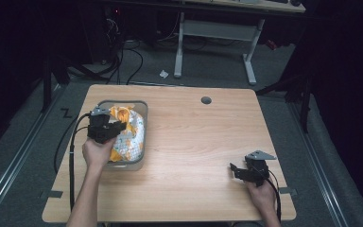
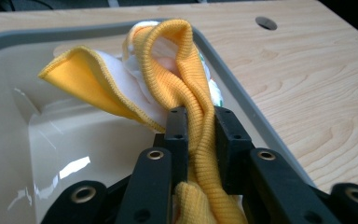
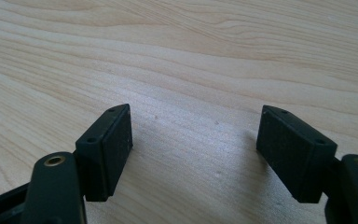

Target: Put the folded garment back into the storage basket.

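A grey plastic bin point(image 1: 142, 109) stands on the left part of the wooden table point(image 1: 198, 142), with a yellow and white patterned garment point(image 1: 130, 135) lying in it. My left gripper point(image 1: 118, 126) hangs over the bin, shut on a ribbed yellow fold of the garment point(image 2: 198, 135), which bunches up between the two pads. The cloth's white lining and yellow hem point(image 2: 81, 79) spread over the bin's pale inside point(image 2: 9, 140). My right gripper point(image 1: 234, 170) rests near the table's front right. Its jaws stand wide apart over bare wood, nothing between the fingertips point(image 3: 193, 144).
A round cable hole point(image 1: 206, 100) sits at the table's far middle. Cables trail from both grippers off the front edge. Behind the table stands a white desk frame point(image 1: 215, 33) on a grey floor with loose cables.
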